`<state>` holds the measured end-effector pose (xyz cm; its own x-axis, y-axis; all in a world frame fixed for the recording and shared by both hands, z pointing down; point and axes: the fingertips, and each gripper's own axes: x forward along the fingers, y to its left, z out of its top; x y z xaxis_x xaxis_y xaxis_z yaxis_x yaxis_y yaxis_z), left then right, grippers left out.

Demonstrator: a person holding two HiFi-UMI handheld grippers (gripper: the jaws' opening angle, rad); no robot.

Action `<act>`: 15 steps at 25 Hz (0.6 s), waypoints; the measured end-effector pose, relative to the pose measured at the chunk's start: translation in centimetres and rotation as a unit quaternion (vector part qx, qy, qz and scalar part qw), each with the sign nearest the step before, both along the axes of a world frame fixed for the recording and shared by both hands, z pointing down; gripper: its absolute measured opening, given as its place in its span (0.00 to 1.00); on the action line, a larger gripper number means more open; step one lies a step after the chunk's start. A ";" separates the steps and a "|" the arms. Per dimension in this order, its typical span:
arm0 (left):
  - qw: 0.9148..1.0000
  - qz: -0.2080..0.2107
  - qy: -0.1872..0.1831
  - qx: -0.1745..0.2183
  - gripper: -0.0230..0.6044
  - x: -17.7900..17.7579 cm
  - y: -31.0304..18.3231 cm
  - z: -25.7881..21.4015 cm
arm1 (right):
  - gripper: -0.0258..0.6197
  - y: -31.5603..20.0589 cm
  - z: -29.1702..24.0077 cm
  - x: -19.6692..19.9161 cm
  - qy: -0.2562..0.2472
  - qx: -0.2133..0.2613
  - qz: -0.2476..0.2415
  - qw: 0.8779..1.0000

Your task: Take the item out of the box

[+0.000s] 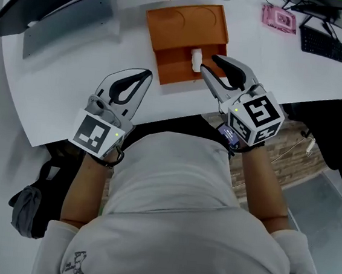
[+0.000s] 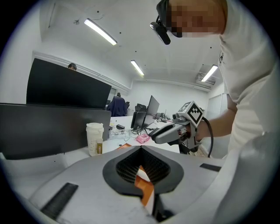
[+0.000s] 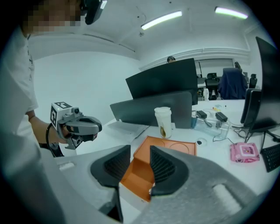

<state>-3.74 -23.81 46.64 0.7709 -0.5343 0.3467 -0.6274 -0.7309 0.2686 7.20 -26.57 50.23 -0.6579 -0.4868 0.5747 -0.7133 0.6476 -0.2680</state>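
Right gripper view: label on cup [image 3: 163, 122] behind orange box [image 3: 176, 143] unreadable.

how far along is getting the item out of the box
Barely begun. Done: the right claw is open at the orange box. In hand: nothing; the white item sits in the box, ungripped. The left claw is shut, off to the side. Left: grip the item and lift it out.

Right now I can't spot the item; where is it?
Head view, top centre: item in the box, near section, just left of the right gripper.
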 end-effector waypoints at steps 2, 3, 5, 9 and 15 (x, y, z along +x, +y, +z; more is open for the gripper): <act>1.000 0.006 -0.005 -0.008 0.03 0.3 0.1 1.0 | 0.26 0.0 1.3 0.0 0.006 -0.013 -0.002 1.000; 1.000 0.009 -0.007 -0.014 0.03 0.4 0.2 1.5 | 0.26 -0.1 2.0 0.0 0.009 -0.019 -0.002 1.000; 1.000 0.013 -0.009 -0.022 0.03 0.6 0.2 2.4 | 0.27 -0.1 3.5 0.2 0.019 -0.033 -0.003 0.999; 0.999 0.013 -0.013 -0.033 0.03 0.9 -0.2 4.3 | 0.27 -0.1 6.5 0.5 0.039 -0.065 -0.003 0.997; 0.999 0.007 -0.012 -0.040 0.03 1.2 -0.6 6.9 | 0.29 -0.3 10.0 0.4 0.046 -0.089 -0.006 0.995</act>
